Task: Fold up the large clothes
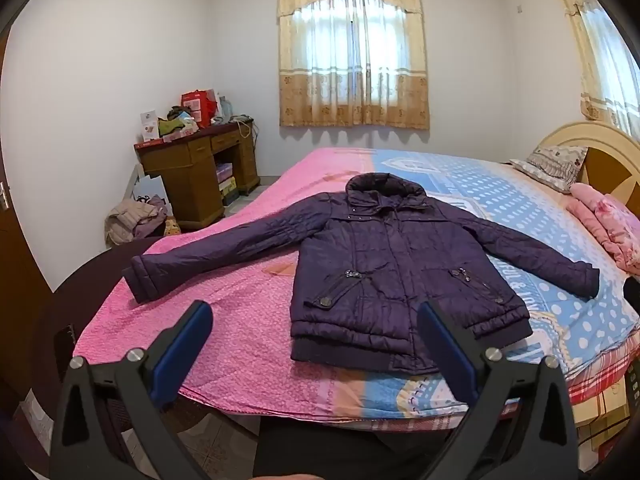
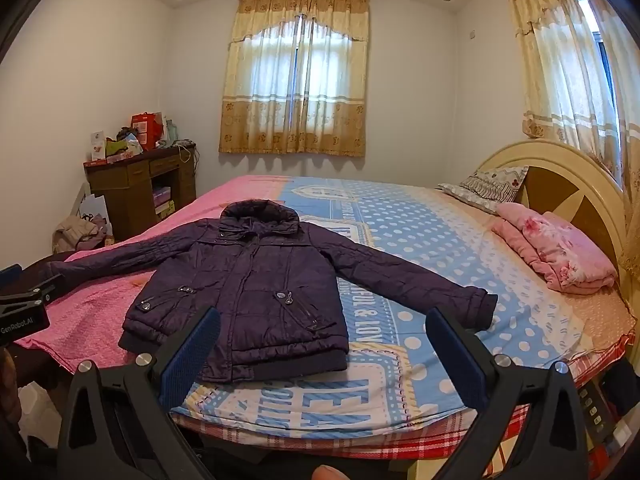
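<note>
A dark purple padded jacket (image 1: pixel 384 264) lies flat and face up on the bed (image 1: pixel 224 320), hood away from me, both sleeves spread out to the sides. It also shows in the right wrist view (image 2: pixel 256 280). My left gripper (image 1: pixel 316 312) is open and empty, held above the bed's near edge in front of the jacket's hem. My right gripper (image 2: pixel 324 322) is open and empty, held in front of the hem and the right sleeve cuff (image 2: pixel 478 306). The left gripper's body shows at the left edge of the right wrist view (image 2: pixel 24 304).
The bed (image 2: pixel 440 264) has a pink and blue cover. A folded pink blanket (image 2: pixel 556 252) and a pillow (image 2: pixel 488 188) lie by the headboard (image 2: pixel 560 176). A cluttered wooden desk (image 1: pixel 200 168) stands at the far left, with a clothes pile (image 1: pixel 132 220) on the floor.
</note>
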